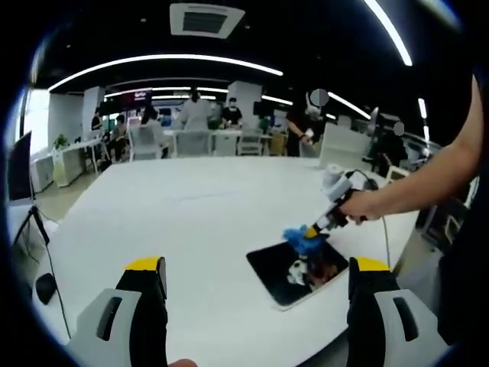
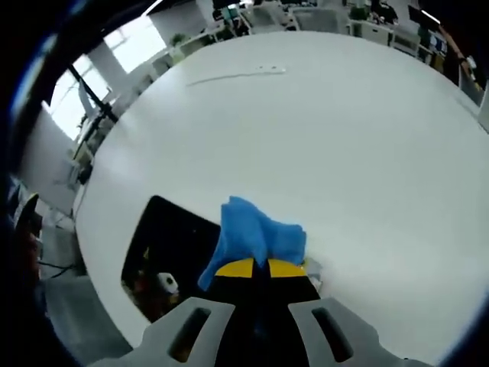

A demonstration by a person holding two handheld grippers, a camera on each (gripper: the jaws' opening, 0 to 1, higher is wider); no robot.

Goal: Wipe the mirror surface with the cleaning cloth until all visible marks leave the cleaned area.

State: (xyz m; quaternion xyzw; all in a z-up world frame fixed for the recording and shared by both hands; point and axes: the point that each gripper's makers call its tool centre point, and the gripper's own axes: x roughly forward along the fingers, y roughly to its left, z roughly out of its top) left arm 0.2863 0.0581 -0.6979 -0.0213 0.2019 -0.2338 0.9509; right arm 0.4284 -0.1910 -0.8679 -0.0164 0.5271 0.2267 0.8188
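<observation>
A dark rectangular mirror (image 1: 299, 271) lies flat on the white table (image 1: 199, 222) near its front right edge. My right gripper (image 1: 313, 229) comes in from the right, shut on a blue cleaning cloth (image 1: 303, 238) that rests on the mirror's far edge. In the right gripper view the blue cloth (image 2: 256, 238) bunches up between the shut yellow-tipped jaws of my right gripper (image 2: 260, 267), with the mirror (image 2: 172, 252) to their left. My left gripper (image 1: 256, 271) hovers open above the table, short of the mirror, with nothing between its jaws.
A person's arm (image 1: 428, 180) reaches in from the right holding the right gripper. Desks, chairs and several people (image 1: 191, 115) stand beyond the table's far edge. A tripod (image 1: 34, 229) stands at the left. A thin strip (image 2: 237, 75) lies on the far tabletop.
</observation>
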